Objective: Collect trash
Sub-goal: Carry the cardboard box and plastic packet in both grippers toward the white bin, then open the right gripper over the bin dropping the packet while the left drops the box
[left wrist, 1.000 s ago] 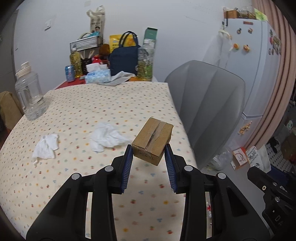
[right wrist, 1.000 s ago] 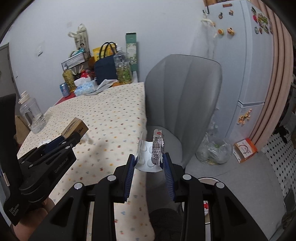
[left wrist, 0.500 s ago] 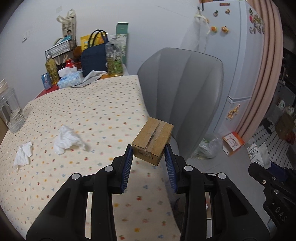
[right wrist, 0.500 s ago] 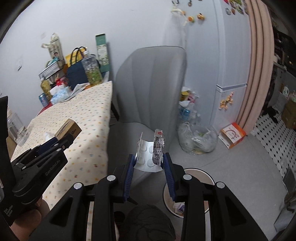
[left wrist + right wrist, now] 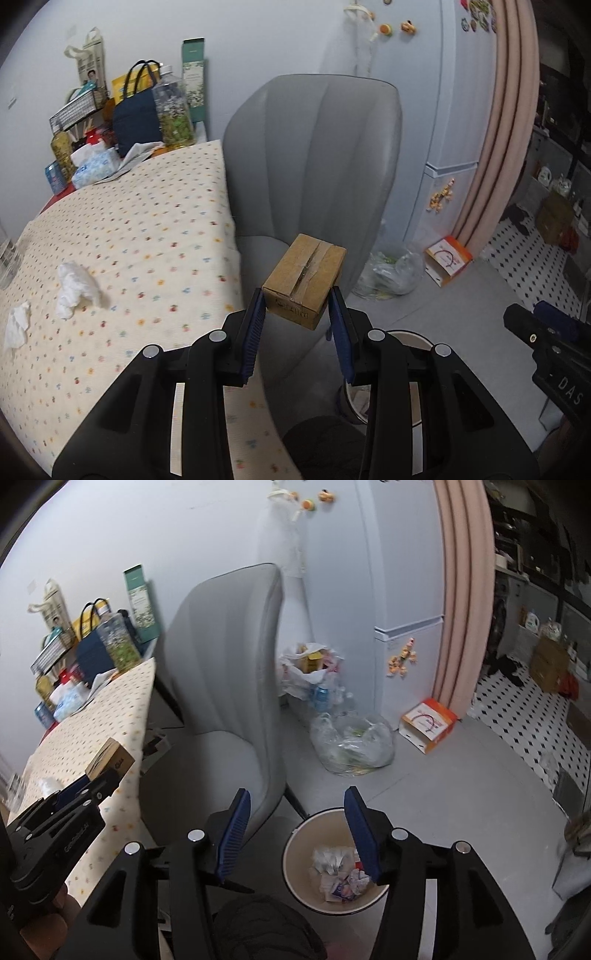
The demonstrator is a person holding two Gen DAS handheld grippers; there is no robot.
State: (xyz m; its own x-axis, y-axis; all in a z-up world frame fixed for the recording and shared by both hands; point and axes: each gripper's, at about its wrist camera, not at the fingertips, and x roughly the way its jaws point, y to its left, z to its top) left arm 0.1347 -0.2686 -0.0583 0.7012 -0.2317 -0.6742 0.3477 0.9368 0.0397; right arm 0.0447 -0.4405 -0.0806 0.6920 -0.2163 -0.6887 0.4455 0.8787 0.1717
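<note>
Between the left tool's [image 5: 297, 301] pads, pinched cardboard box [image 5: 304, 279]; right tool [image 5: 297, 805] just spread, empty.

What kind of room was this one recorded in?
Most likely a small home kitchen or dining corner: a fridge covered in magnets, a table with a dotted cloth and a grey chair beside it, and a bin on the floor.

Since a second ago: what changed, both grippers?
The right gripper swung from the table to over the bin; its jaws have just been opening and the blister pack is gone from between them. The left gripper swung the same way, still clamping the cardboard box. Two tissues stayed put.
</note>
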